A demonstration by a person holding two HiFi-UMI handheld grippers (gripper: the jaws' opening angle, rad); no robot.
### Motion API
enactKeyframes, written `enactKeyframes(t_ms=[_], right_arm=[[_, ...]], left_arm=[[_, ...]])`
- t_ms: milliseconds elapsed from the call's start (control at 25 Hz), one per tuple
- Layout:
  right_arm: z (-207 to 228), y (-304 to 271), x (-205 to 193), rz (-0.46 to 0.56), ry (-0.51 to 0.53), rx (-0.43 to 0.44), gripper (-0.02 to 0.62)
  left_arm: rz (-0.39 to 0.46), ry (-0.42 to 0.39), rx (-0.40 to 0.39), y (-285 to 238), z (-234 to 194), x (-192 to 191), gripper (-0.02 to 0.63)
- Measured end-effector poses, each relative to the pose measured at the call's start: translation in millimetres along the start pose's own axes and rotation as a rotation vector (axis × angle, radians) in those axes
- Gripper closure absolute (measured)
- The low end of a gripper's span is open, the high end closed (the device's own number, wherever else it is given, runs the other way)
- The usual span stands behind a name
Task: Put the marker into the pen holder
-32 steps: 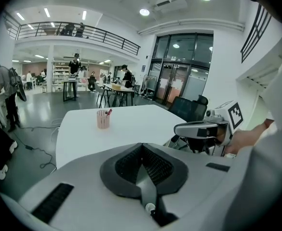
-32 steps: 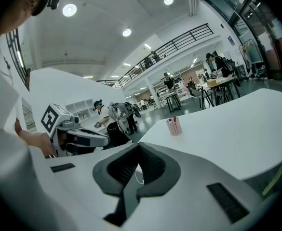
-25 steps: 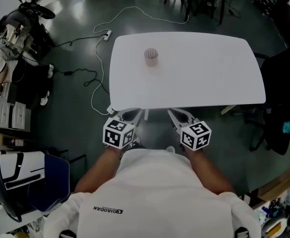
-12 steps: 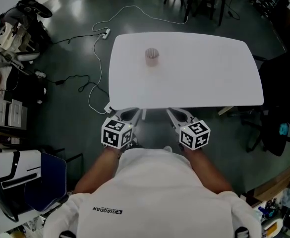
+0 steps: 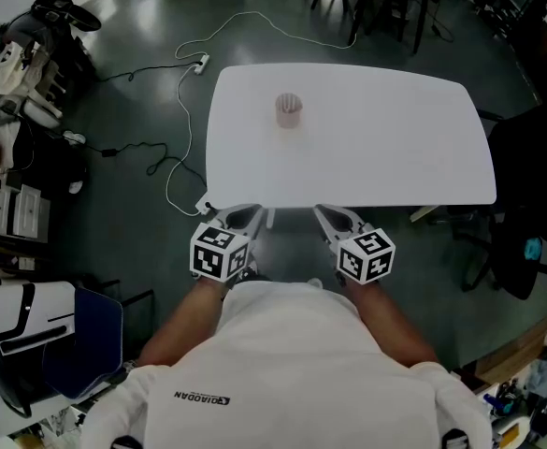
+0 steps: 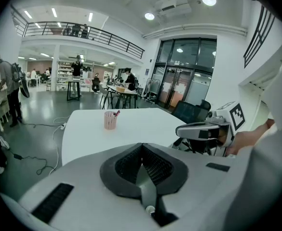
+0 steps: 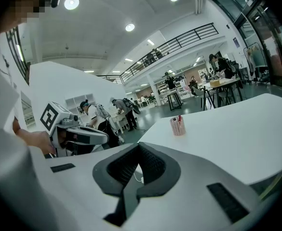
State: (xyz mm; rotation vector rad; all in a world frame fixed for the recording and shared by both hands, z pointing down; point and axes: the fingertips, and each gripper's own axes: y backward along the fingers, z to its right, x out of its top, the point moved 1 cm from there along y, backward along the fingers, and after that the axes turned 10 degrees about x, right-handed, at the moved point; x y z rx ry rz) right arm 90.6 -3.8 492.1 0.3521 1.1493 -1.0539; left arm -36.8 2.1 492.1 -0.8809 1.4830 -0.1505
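Though it lies upside down, the shirt print (image 5: 203, 398) reads QIAODAN.

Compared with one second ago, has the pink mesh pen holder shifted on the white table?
No. The pink mesh pen holder sits equally near the white table's far left corner.

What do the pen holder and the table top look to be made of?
Pen holder: pale pink, with a fine grid pattern on its wall, so probably mesh or perforated plastic or metal; too small to tell which. Table top: smooth, matte white with no grain, likely laminate or painted board.
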Motion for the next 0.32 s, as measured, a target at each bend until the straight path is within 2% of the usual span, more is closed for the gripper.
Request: enactKeyframes(t_ms=[320], right_arm=[[-1.2,-13.9,0.7,-0.007,0.002,-0.003,0.577]], left_arm=[[-0.001,-0.002,0.0,1.6,-13.1,0.5,0.578]])
